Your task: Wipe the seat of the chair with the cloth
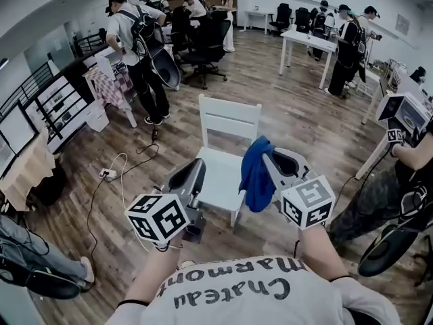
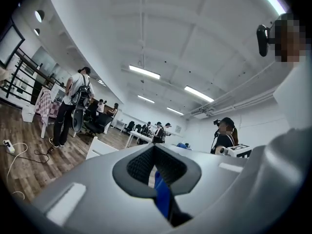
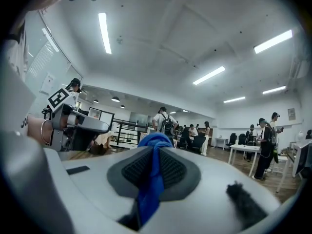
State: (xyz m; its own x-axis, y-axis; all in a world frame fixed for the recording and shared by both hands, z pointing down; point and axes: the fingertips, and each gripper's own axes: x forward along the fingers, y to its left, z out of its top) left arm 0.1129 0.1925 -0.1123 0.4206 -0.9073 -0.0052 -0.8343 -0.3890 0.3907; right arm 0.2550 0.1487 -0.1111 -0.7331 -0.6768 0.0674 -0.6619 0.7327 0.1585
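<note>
The white chair [image 1: 230, 122] stands on the wood-plank floor [image 1: 298, 124] straight ahead of the person, its slatted back on the far side and its seat [image 1: 218, 176] facing up and bare. The right claw [image 1: 266, 156] is clamped on a blue cloth [image 1: 257, 176]. In the head view the cloth hangs in a loose fold from the claw tips over the right edge of the seat; whether its lower end touches the seat cannot be told. In the right gripper view the cloth [image 3: 152, 177] runs as a bunched strip through the slit between the two ribbed pads [image 3: 171, 169] and bulges out above their tips. The left claw [image 1: 200, 165] is held over the left edge of the seat, apart from the cloth. In the left gripper view its jaws are closed together, the ribbed pads [image 2: 141, 165] meeting at the tips. A thin sliver of blue shows low in the slit between them, but what it belongs to cannot be made out. The chair's back [image 2: 100, 149] shows beyond the left claw [image 2: 154, 148] in that view. A white power strip [image 1: 106, 174] with a looping cable lies on the floor to the left of the chair. Several people stand farther back near office chairs and a white bench [image 1: 308, 41].
</note>
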